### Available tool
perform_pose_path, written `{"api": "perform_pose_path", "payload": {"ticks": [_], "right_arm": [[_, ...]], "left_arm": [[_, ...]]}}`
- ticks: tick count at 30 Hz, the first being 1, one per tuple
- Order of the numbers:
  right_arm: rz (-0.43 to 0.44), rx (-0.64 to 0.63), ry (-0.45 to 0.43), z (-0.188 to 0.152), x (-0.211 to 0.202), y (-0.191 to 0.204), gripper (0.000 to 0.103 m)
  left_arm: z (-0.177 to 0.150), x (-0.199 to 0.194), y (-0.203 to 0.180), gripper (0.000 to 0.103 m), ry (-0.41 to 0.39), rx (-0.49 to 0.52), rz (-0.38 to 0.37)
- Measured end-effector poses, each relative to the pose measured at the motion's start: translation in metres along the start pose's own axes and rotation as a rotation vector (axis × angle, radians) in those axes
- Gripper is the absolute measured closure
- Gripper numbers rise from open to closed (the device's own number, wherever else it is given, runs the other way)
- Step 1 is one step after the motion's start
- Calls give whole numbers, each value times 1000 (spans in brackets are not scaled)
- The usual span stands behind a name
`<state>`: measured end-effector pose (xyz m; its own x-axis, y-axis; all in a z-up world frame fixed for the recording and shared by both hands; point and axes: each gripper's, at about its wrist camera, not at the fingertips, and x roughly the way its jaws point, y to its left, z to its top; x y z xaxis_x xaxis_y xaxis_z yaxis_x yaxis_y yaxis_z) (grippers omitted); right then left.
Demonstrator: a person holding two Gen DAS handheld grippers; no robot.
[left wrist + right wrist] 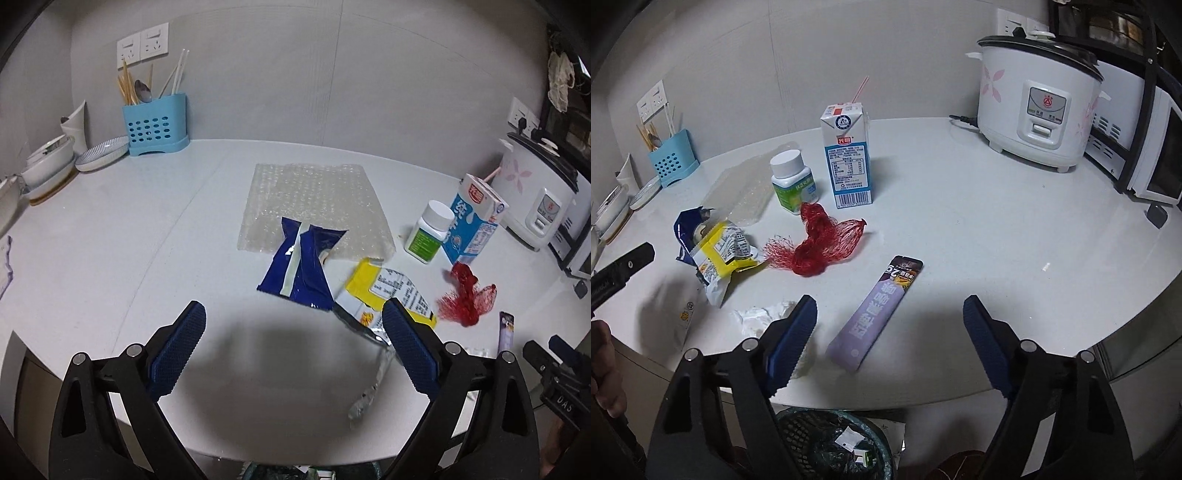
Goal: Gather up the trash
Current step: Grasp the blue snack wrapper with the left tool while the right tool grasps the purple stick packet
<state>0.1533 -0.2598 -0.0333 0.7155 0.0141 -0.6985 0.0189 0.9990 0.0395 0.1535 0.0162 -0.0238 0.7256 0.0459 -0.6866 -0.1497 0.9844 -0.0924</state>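
Step in hand, as judged: select the next item of trash and carry it to the bin (827,443), which sits below the near edge of the surface (960,221) at the bottom centre of the right wrist view.

The purple sachet (875,314) lies flat at lower centre, between the fingers of the right tongs (890,317) but untouched. Lower the tongs squarely over its narrow width, since a flat packet can slide. Close only once both pads flank it.

The left tongs (295,325) stand apart and empty above the surface. The yellow wrapper (391,295) lies by the right finger, and the blue wrapper (303,266) lies just beyond, at centre. The red net (812,247), the milk carton (847,155) and the pill bottle (792,181) wait further back.

Pose: both tongs slope downward toward the surface. The right tongs are apart and hold nothing. A hand (605,369) shows at the left edge.
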Motion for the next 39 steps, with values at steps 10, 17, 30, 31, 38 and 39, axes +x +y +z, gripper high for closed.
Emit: {"api": "perform_pose_path", "payload": {"ticks": [10, 17, 30, 31, 38, 39], "right_arm": [[6, 51, 112, 9, 37, -8, 51], [6, 41, 135, 10, 48, -5, 60], [9, 44, 119, 9, 45, -2, 86], [9, 43, 118, 9, 45, -2, 87], [8, 51, 86, 9, 35, -3, 88], [7, 53, 79, 9, 33, -3, 88]], "left_arm": [[36, 55, 1, 13, 67, -21, -2], [48, 84, -3, 27, 114, -25, 33], [48, 89, -4, 81, 131, -18, 23], [48, 87, -4, 81, 126, -17, 21], [45, 68, -5, 81, 86, 0, 27], [44, 65, -5, 81, 79, 1, 27]]}}
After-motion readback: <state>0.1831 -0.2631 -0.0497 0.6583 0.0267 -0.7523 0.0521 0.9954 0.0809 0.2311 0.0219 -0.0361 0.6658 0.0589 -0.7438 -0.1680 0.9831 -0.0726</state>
